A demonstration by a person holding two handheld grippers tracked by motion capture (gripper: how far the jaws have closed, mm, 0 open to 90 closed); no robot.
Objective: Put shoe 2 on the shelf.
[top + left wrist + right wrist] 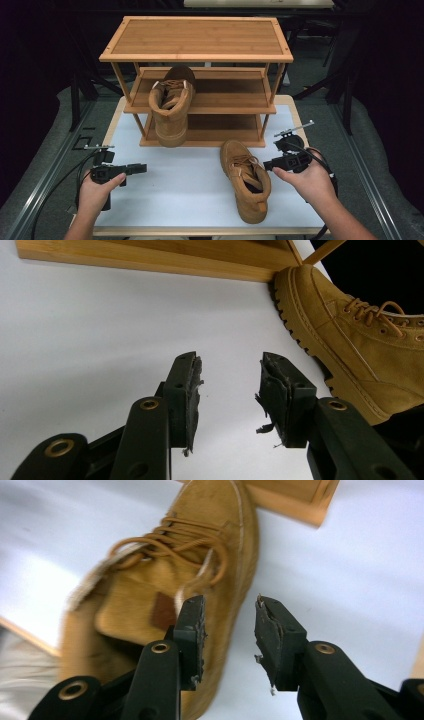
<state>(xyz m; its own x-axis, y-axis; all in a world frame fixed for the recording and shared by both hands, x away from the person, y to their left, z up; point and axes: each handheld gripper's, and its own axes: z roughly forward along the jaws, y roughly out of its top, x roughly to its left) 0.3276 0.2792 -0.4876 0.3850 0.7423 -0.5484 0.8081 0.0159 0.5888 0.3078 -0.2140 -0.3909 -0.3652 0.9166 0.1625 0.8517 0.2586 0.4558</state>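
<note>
On the rack's point(196, 37) middle shelf, second boot point(171, 102), from above.

Tan boots point(246, 179), light-wood rack point(196, 37), white mat point(180, 185), seemingly unpatterned.

— What did the hand-held grippers look like?
— The left hand-held gripper point(131, 169) and right hand-held gripper point(268, 164) were black, with brass-ringed rivets, frayed black pads point(192, 395) and trailing black cables point(55, 187).
— Sleeves?
— Bare forearms.

Both forearms reach in from the near edge; the left gripper point(140, 168) lies level, the right gripper point(267, 164) sits higher (jaws parted, nothing between).
</note>
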